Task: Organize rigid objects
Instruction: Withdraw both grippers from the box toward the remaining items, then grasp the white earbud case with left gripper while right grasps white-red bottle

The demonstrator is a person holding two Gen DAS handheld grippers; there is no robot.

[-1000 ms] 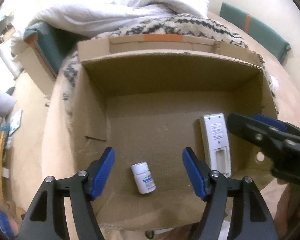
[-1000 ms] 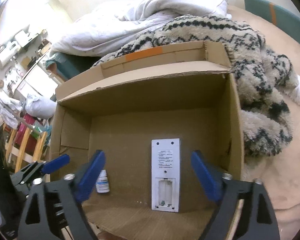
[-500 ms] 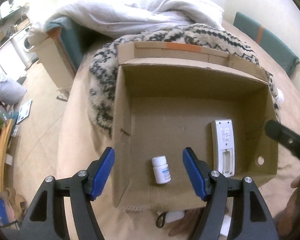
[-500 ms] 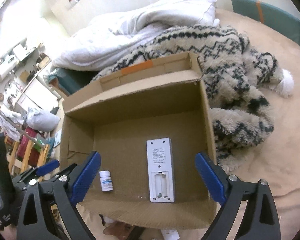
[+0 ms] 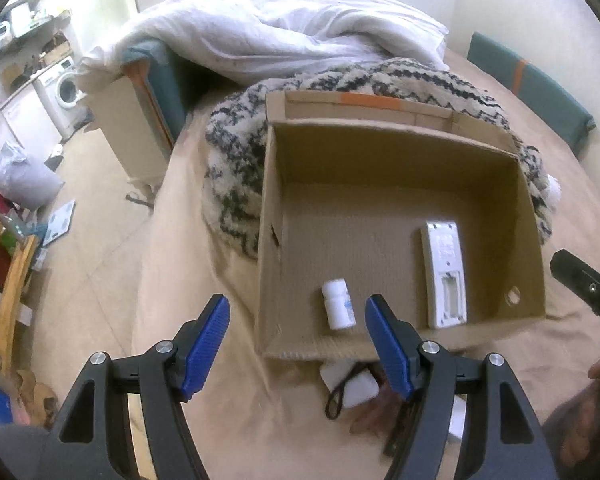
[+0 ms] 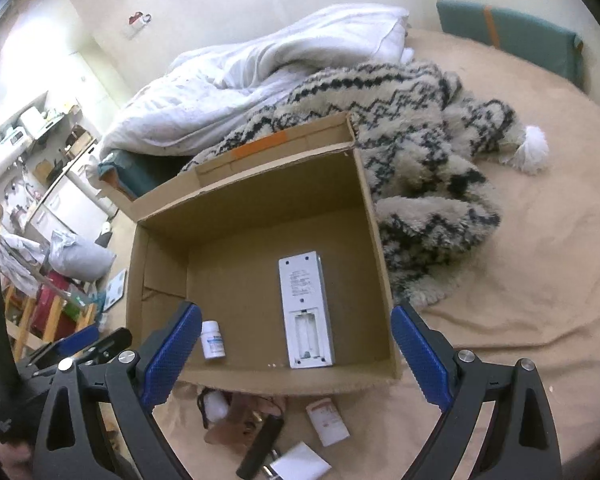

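Left wrist view: left gripper (image 5: 297,338) stood part open and empty above the cardboard box (image 5: 272,216), where a smooth white pill bottle (image 5: 338,309) lay near a flat remote (image 5: 444,274). Right wrist view: right gripper (image 6: 296,354) gaped wide, empty. Loose items (image 6: 327,421) on soft beige bedding (image 6: 540,300) could slip when gripped.

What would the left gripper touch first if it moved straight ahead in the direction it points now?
Probably the small white bottle lying inside the cardboard box. The open left gripper points down at the box's near left corner, and the bottle sits between its fingers' line. The box's near wall could come first; depth is unclear.
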